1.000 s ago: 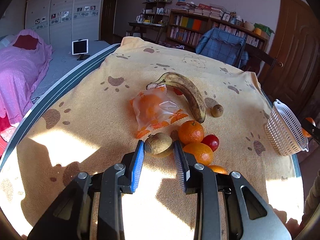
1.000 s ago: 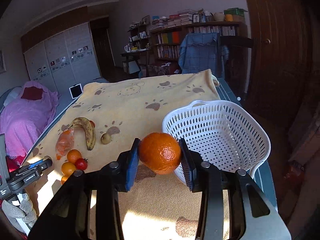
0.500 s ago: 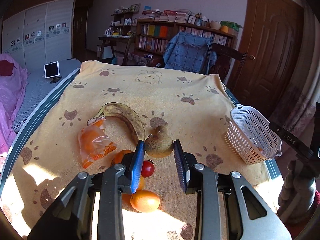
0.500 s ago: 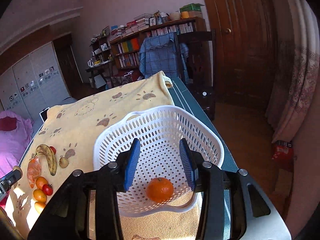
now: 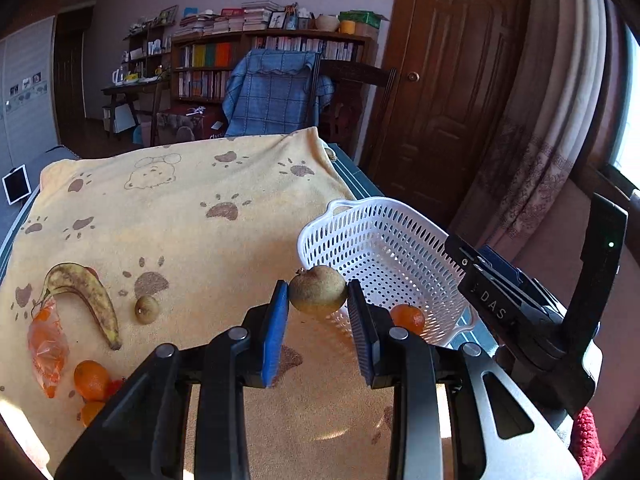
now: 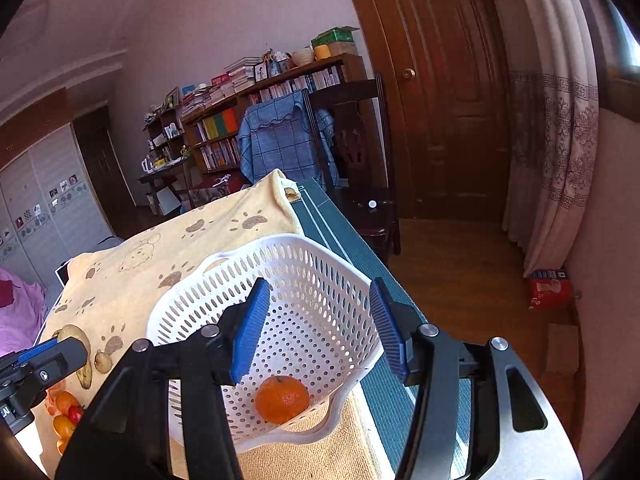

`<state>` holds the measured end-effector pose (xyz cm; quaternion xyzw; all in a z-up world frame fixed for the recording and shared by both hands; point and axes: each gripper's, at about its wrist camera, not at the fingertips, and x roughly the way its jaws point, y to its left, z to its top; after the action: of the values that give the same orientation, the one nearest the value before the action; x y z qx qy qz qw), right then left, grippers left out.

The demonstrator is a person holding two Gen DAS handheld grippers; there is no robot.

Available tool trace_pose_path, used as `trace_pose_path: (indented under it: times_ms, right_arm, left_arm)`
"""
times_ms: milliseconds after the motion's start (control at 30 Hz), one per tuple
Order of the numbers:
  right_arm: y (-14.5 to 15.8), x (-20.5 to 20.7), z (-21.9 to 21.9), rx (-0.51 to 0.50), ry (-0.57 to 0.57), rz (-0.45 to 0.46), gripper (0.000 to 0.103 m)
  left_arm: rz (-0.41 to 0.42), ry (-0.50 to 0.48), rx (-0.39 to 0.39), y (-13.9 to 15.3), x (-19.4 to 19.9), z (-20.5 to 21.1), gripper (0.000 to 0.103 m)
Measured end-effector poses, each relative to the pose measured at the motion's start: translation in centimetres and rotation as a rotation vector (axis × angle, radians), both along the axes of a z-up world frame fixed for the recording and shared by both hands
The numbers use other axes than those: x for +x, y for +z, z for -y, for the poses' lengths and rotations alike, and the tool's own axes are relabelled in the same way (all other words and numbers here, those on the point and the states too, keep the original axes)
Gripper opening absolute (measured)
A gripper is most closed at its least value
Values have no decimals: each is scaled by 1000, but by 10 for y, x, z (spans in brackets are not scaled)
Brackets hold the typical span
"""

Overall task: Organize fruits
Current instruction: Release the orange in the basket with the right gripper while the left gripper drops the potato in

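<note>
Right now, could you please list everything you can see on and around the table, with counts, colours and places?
White perforated plastic basket: one, at the table's right edge.
Round orange mandarin: one, inside the basket.
Brown rough-skinned round fruit: one, gripped in the left tool.
Smaller brown round fruit: one, beside the banana.
Spotted yellow-brown banana: one, on the cloth's left.
Orange plastic bag: one, by the banana.
Yellow paw-print cloth: one, covering the table.
Left tool: shut on the fruit.
Right tool: open, jaws just widened, empty, above the basket.
</note>
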<state>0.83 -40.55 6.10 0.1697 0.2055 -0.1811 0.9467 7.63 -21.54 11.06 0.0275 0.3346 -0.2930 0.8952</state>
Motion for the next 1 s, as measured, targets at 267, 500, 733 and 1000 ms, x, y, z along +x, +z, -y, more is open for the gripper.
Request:
trace_pose_path:
  times_ms: [267,500,733,1000]
  right_arm:
    - [-7,2,7,16,-51,-4,54]
    - [-8,0,8,20,-59,5,62]
    - [-7,-3,2,-2,-50,22,62]
    - [2,-8,-7,-9,-15,66,73]
  left_arm:
    - [-48,-68,-2,-11,13,41,51]
    - [-3,-18,17,-9,10,37,81]
    - [9,72,42,-7,10,17,91]
    - [51,162,82,0,-3,-11,93]
